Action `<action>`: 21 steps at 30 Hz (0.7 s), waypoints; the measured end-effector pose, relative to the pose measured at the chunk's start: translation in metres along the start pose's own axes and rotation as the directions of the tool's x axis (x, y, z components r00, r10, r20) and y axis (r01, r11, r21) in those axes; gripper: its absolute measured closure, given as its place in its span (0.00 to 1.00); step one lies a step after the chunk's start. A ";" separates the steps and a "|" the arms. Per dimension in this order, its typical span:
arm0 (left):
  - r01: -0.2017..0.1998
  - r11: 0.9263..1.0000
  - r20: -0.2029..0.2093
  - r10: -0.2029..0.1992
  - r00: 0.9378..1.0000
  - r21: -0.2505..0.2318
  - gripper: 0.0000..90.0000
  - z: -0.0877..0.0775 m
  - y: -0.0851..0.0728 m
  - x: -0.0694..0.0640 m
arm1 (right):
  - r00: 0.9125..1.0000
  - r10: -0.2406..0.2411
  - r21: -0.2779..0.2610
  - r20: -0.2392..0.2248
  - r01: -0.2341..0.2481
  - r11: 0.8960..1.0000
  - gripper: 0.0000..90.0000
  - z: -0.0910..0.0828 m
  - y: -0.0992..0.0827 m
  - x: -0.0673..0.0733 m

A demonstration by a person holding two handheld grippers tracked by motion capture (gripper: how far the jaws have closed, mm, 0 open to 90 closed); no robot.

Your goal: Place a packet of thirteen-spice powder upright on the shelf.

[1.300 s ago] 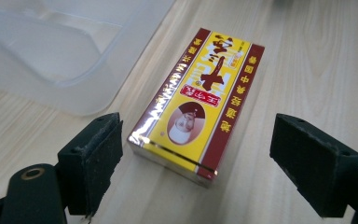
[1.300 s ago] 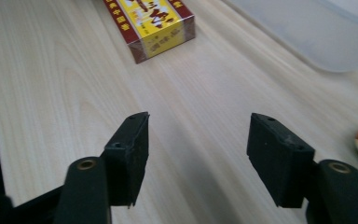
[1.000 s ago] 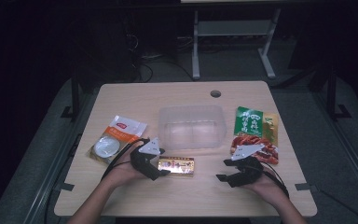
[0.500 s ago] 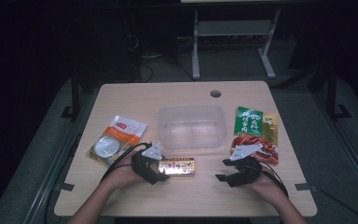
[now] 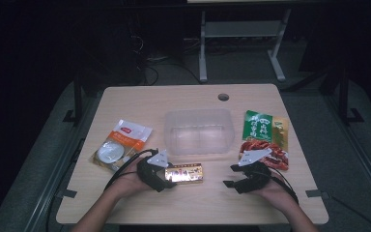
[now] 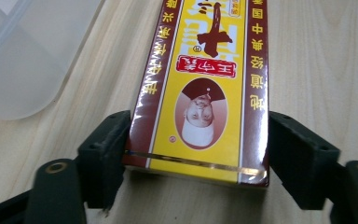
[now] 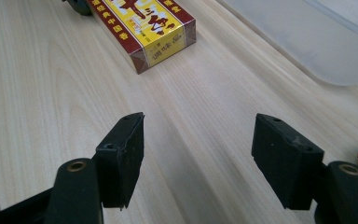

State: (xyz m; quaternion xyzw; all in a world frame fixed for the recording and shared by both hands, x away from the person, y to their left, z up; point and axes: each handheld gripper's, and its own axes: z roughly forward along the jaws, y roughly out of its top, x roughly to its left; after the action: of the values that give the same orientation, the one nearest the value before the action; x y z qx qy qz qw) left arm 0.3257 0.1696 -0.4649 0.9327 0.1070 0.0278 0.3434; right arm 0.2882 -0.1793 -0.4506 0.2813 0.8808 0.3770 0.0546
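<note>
The left tongs [image 6: 198,158] have just been closing around the near end of the box [image 6: 205,88], which lies flat on the bench [image 5: 125,198], both pads now against its sides. The right tongs [image 7: 198,158] stand apart, holding nothing, over bare wood.

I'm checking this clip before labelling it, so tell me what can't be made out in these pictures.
- Left claw view: the box runs off the top edge; whether both pads press its sides is unclear. The jaws have just been closing.
- High view: the left claw covers the box's near end.
- High view: print on the white pouch and green packet is too small.
- Right claw view: the clear tub is cut by the edges.
</note>
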 end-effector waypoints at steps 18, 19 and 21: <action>0.047 0.999 0.015 -0.047 0.999 0.003 0.36 -0.003 0.001 -0.001 | 1.000 -0.002 -0.005 -0.002 0.002 1.000 0.35 -0.002 0.000 -0.001; 0.049 0.999 0.013 -0.049 0.999 0.001 0.36 -0.004 0.001 -0.001 | 1.000 -0.004 -0.008 0.001 0.004 1.000 0.35 -0.002 0.000 -0.002; 0.053 0.999 0.011 -0.053 0.999 -0.011 0.36 -0.008 0.001 -0.001 | 1.000 -0.004 -0.014 0.001 0.004 1.000 0.35 -0.003 0.000 -0.002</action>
State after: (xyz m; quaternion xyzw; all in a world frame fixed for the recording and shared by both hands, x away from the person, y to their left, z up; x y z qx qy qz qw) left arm 0.3242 0.1736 -0.4584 0.9276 0.1299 0.0145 0.3500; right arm 0.2886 -0.1820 -0.4488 0.2794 0.8787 0.3828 0.0576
